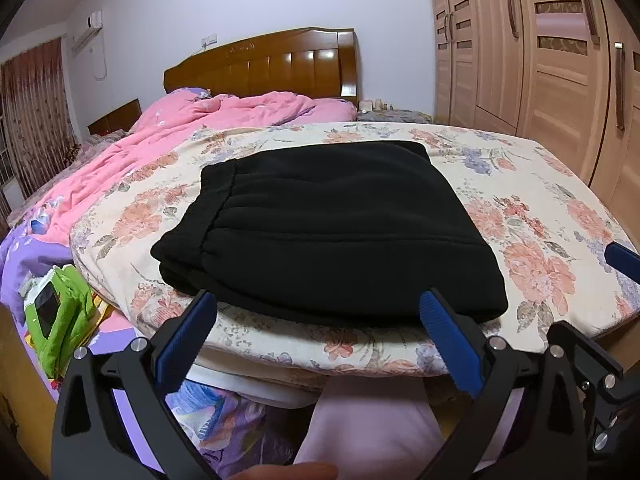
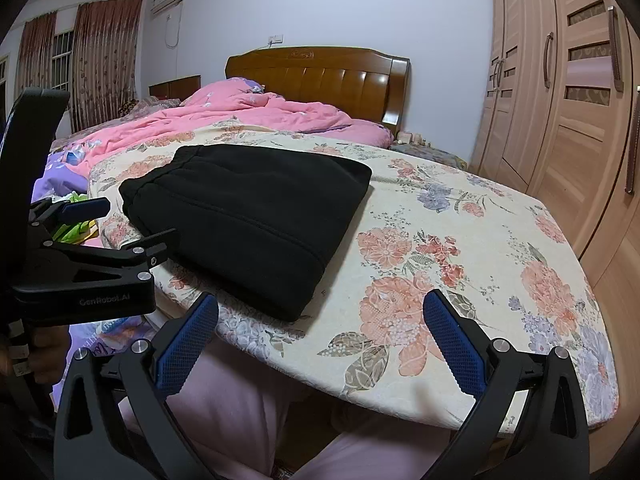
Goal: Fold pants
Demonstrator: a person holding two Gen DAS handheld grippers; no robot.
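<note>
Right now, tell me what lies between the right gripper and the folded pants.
Only bare floral cover between right gripper and black pants, shown in the right wrist view.

Left wrist view: I look low along my fingers, close over the board's (image 1: 360,356) near edge, toward the headboard (image 1: 276,64). Right wrist view: same facing, further right. Shared: black pants (image 2: 248,216), bed, wardrobe (image 2: 568,92).

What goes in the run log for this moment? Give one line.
black fleece pants: folded, flat on floral-covered board | left tool: open, empty | right tool: open, empty, right of pants
</note>
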